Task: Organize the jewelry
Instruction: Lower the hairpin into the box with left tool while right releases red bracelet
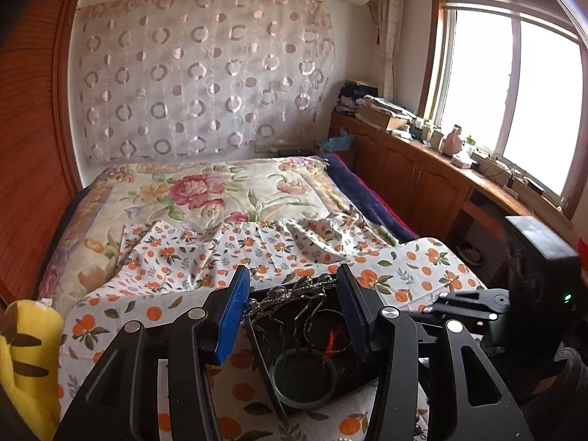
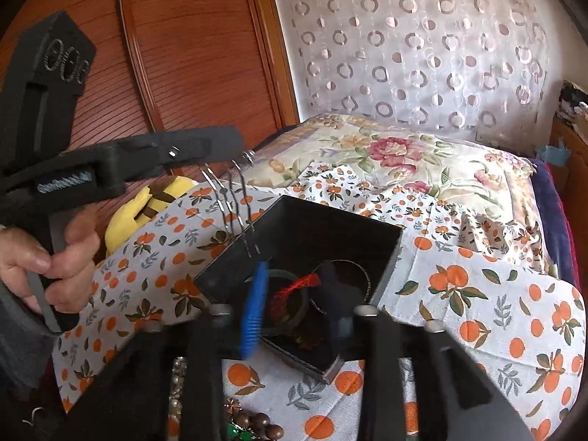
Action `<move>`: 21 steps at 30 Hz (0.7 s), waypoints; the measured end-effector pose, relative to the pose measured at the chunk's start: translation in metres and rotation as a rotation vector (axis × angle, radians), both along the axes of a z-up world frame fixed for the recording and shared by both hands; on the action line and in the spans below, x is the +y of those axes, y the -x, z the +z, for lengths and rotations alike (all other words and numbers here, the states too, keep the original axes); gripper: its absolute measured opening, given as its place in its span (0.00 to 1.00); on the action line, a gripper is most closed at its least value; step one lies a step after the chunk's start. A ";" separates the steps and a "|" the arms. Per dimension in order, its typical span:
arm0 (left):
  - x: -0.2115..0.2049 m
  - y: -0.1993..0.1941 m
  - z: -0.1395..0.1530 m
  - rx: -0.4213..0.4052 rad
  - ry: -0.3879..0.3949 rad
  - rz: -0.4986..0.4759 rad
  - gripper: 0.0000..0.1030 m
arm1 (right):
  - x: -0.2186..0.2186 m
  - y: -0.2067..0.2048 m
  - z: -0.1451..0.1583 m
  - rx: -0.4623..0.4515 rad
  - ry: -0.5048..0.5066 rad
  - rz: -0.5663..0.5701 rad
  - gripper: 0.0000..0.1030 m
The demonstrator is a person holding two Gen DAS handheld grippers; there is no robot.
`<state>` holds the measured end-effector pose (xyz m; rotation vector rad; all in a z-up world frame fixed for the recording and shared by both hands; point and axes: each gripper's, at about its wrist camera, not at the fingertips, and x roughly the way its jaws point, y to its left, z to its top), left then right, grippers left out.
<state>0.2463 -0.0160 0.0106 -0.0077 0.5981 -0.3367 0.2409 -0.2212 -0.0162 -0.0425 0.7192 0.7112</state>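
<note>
Black left gripper (image 1: 292, 308), blue ribbed pads (image 1: 231, 321), silver screws, grey sleeve (image 2: 14, 345)

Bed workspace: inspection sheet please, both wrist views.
Surface: orange-print cloth over a floral bedspread.
Job's things: black box on the cloth, holding a green bangle and red tassel; loose beads on its near side.
Clutter: yellow plush at the cloth's edge.
Grippers: left gripper shut on a comb above the box; right gripper open over the box, holding nothing.
Cables: wires on the window counter.
Surroundings: wardrobe, curtain, window.
</note>
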 end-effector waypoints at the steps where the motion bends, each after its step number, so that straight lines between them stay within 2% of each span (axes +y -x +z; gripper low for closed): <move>1: -0.001 -0.002 -0.002 0.006 -0.001 -0.003 0.45 | -0.002 -0.001 0.001 -0.002 0.006 -0.009 0.36; 10: -0.014 -0.019 -0.021 0.067 -0.022 -0.037 0.45 | -0.027 0.000 -0.004 -0.011 0.064 -0.097 0.36; 17: -0.020 -0.021 -0.028 0.120 -0.021 -0.071 0.45 | -0.033 0.004 -0.011 0.007 0.063 -0.116 0.36; 21: -0.023 -0.028 -0.034 0.147 -0.046 -0.073 0.45 | -0.034 0.004 -0.012 0.012 0.071 -0.121 0.36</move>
